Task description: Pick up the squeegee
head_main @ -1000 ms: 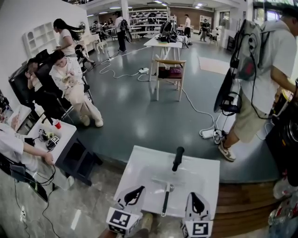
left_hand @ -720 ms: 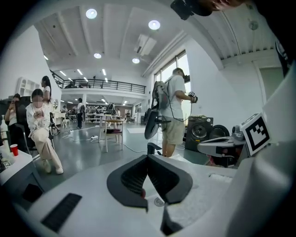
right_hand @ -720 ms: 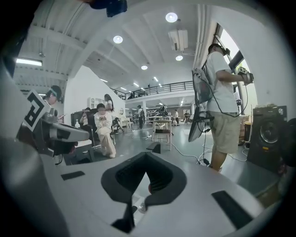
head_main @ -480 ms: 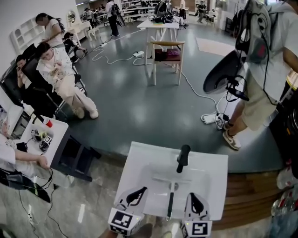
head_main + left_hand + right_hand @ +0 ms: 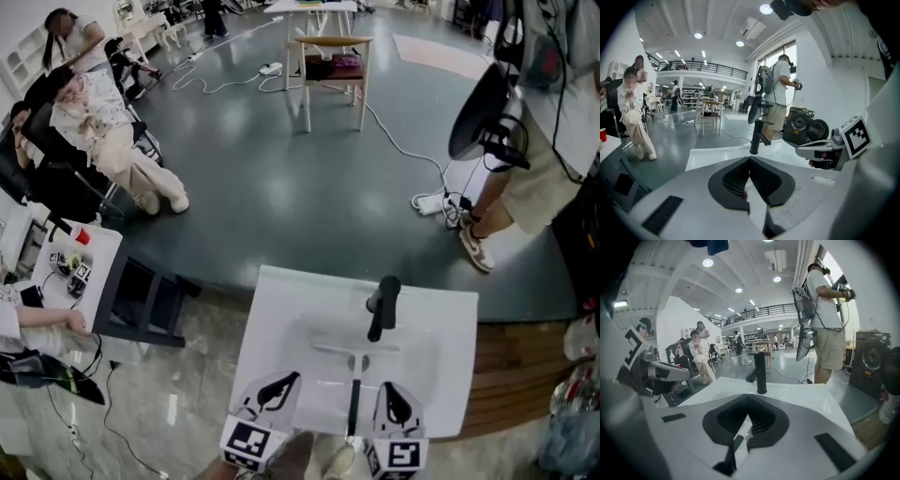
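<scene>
The squeegee lies in the basin of a white sink. Its blade lies crosswise near the black faucet and its dark handle points back toward me. My left gripper hovers over the sink's near left edge, jaws shut and empty. Just right of the handle, my right gripper is also shut on nothing. In the left gripper view the left gripper faces the faucet. In the right gripper view the handle shows below the closed right gripper.
A person with a backpack stands on the floor beyond the sink at the right, near a power strip with cables. A wooden chair stands farther back. Seated people and a small white table are at the left.
Both grippers have sunk toward the sink, staying shut. The head view has tilted down, so the sink and squeegee now look larger and nearer.
</scene>
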`<state>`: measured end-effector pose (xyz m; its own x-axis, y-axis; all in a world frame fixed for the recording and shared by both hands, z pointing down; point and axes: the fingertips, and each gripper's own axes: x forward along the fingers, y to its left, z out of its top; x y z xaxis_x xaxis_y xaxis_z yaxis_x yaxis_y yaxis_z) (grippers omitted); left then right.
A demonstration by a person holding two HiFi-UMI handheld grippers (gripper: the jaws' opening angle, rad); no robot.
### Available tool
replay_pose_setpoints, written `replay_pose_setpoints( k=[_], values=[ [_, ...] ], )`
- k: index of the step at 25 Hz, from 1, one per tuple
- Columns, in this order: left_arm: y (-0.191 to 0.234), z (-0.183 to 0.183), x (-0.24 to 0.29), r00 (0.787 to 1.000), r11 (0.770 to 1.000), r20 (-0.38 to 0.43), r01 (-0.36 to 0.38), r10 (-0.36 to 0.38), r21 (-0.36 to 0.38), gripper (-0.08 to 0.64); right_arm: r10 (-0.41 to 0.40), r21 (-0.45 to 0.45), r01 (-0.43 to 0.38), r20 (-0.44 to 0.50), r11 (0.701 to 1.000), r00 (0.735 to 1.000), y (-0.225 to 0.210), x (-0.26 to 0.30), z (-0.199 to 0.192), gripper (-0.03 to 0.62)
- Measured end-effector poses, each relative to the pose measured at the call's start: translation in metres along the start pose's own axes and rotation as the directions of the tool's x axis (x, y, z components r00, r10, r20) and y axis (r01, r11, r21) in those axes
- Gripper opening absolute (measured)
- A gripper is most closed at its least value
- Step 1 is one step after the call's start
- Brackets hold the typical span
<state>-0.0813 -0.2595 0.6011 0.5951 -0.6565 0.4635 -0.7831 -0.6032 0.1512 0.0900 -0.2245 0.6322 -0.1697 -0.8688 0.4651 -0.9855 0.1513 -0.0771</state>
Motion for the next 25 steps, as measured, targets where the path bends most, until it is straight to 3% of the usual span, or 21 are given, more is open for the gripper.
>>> replay_pose_setpoints(
  k=[6, 11, 18, 25],
  values=[
    [0.005, -0.018, 0.010, 0.998, 1.000, -0.054, 0.013, -0.015, -0.029, 0.003, 0.044, 0.053, -0.038, -0.121, 0.998, 0.992, 0.013, 0.022, -0.027, 0.004],
    [0.011, -0.024, 0.013, 0.997, 0.999, -0.070, 0.013, -0.016, -0.034, 0.002, 0.072, 0.083, -0.055, -0.211, 0.995, 0.975, 0.019, 0.041, -0.050, 0.067],
    [0.019, -0.031, 0.018, 0.997, 0.999, -0.074, 0.010, -0.014, -0.044, 0.002, 0.088, 0.125, -0.043, -0.381, 0.991, 0.920, 0.020, 0.072, -0.097, 0.176],
    [0.025, -0.033, 0.019, 0.996, 0.998, -0.089, 0.009, -0.015, -0.070, 0.002, 0.062, 0.123, -0.001, -0.494, 0.992, 0.867, 0.022, 0.091, -0.127, 0.199]
  ],
)
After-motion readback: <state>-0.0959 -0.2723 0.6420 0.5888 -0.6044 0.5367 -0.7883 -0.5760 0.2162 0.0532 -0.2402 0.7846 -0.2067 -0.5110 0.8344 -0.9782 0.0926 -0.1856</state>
